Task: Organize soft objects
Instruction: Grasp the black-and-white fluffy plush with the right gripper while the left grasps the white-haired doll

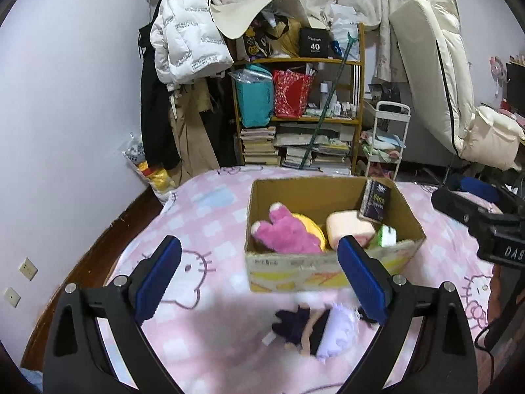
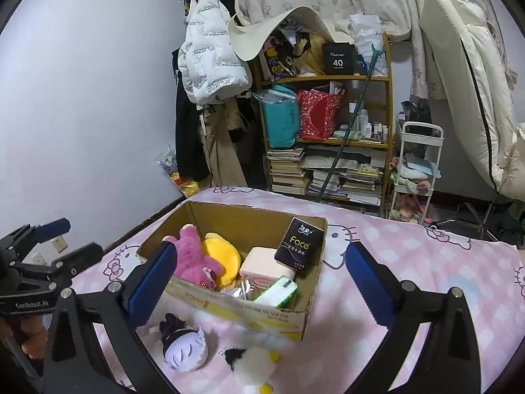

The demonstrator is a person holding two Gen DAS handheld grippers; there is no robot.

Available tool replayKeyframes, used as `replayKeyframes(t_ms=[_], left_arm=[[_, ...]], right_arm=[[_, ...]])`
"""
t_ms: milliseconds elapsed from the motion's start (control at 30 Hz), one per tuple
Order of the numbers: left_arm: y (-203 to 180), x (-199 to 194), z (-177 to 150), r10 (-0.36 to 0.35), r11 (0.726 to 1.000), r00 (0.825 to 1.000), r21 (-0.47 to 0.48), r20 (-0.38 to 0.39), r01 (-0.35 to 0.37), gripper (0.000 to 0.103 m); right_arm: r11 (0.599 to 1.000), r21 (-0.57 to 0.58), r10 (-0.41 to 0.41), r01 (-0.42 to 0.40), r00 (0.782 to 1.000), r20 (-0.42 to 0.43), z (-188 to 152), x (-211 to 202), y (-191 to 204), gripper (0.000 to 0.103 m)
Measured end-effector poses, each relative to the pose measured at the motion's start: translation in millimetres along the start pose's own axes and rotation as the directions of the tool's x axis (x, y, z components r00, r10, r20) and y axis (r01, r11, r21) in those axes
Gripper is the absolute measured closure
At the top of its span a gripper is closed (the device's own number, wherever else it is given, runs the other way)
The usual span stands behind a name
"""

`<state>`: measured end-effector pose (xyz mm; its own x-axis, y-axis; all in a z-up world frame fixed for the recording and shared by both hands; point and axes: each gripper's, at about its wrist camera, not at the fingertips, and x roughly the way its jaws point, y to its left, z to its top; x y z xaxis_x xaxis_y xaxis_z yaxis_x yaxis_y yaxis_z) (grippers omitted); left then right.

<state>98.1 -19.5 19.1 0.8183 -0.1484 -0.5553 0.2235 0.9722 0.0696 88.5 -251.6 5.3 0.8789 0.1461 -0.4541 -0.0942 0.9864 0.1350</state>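
A cardboard box (image 1: 328,267) (image 2: 262,317) stands on the pink bed. It holds a pink plush (image 1: 285,229) (image 2: 193,257), a yellow plush (image 2: 223,256), a peach sponge-like block (image 1: 349,228) (image 2: 262,264), a black tissue pack (image 1: 375,205) (image 2: 298,244) and a green-white pack (image 2: 277,292). In front of the box lie a purple-haired doll (image 1: 315,331) (image 2: 183,344) and a white fluffy plush (image 2: 254,366). My left gripper (image 1: 259,282) is open above the doll. My right gripper (image 2: 259,282) is open over the box's front edge.
The bed has a pink cat-print sheet (image 2: 426,262). Behind it stand a cluttered wooden shelf (image 1: 328,62), hanging coats (image 1: 183,42), a small white cart (image 2: 416,170) and a cream chair (image 1: 452,82). The other gripper shows at right (image 1: 485,220) and at left (image 2: 42,262).
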Motion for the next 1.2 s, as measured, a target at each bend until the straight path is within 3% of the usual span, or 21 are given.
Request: replayKeyframes(t_ms=[533, 1200], left_arm=[[-6.5, -8.3, -27.2, -0.012, 1.000, 0.998, 0.017, -0.067, 0.013, 0.008], [-6.5, 34.5, -39.8, -0.038, 0.999, 0.985, 0.032, -0.166, 0.044, 0.008]], right_arm=[[0.999, 0.040, 0.018, -0.015, 0.997, -0.081, -34.4, -13.4, 10.7, 0.000], [0.998, 0.057, 0.025, -0.016, 0.986, -0.166, -51.7, 15.3, 2.6, 0.000]])
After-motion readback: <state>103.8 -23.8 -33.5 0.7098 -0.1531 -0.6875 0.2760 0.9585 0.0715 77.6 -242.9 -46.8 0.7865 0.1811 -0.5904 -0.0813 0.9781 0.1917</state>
